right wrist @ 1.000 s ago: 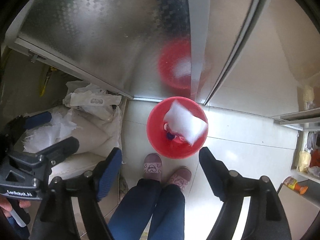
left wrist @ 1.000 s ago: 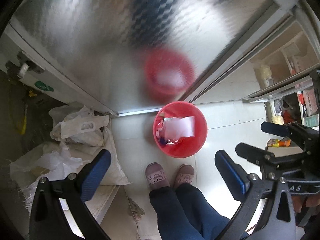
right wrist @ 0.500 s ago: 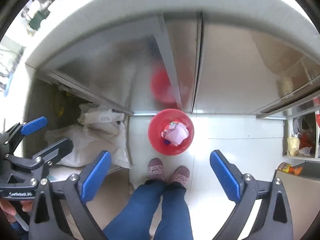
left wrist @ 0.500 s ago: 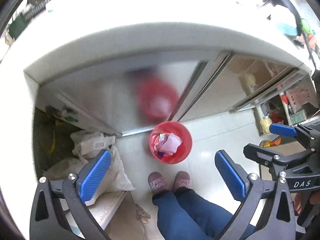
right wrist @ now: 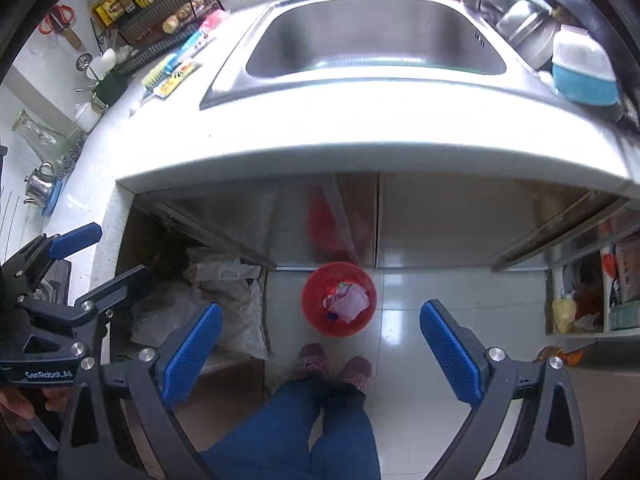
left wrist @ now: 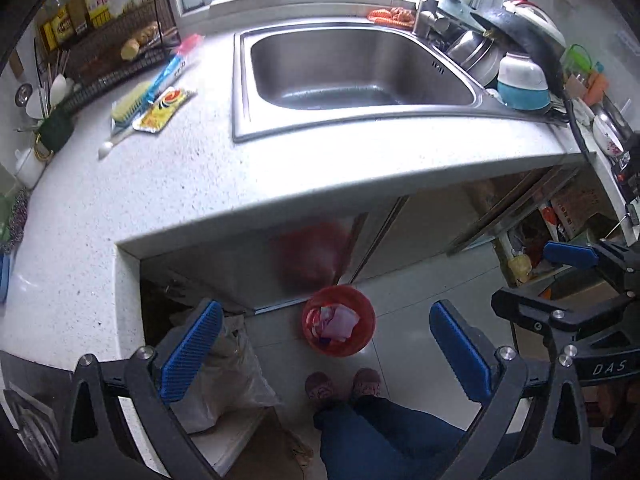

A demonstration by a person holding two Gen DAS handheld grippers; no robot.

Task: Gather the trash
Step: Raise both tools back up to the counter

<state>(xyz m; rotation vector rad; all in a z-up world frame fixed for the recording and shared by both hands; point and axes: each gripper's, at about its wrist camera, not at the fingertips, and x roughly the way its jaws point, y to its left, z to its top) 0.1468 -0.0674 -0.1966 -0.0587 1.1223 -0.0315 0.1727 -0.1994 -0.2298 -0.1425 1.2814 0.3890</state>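
A red trash bin [left wrist: 338, 320] stands on the tiled floor below the counter, holding white paper and colourful wrappers [left wrist: 335, 321]; it also shows in the right wrist view [right wrist: 338, 298]. A yellow wrapper [left wrist: 162, 109] lies on the white counter [left wrist: 160, 184] left of the sink, also seen in the right wrist view [right wrist: 176, 80]. My left gripper [left wrist: 326, 350] is open and empty, high above the floor. My right gripper [right wrist: 320, 346] is open and empty beside it.
A steel sink [left wrist: 352, 68] is set in the counter. A brush [left wrist: 128, 106] and a blue-pink tube [left wrist: 172, 66] lie by a wire rack [left wrist: 108, 52]. Pots and bowls [left wrist: 520, 80] crowd the right. White sacks [left wrist: 216, 368] sit under the counter. The person's feet [left wrist: 344, 384] stand near the bin.
Both grippers have risen from just above the bin to above counter height. The counter top and sink have come into view. The bin looks much smaller.
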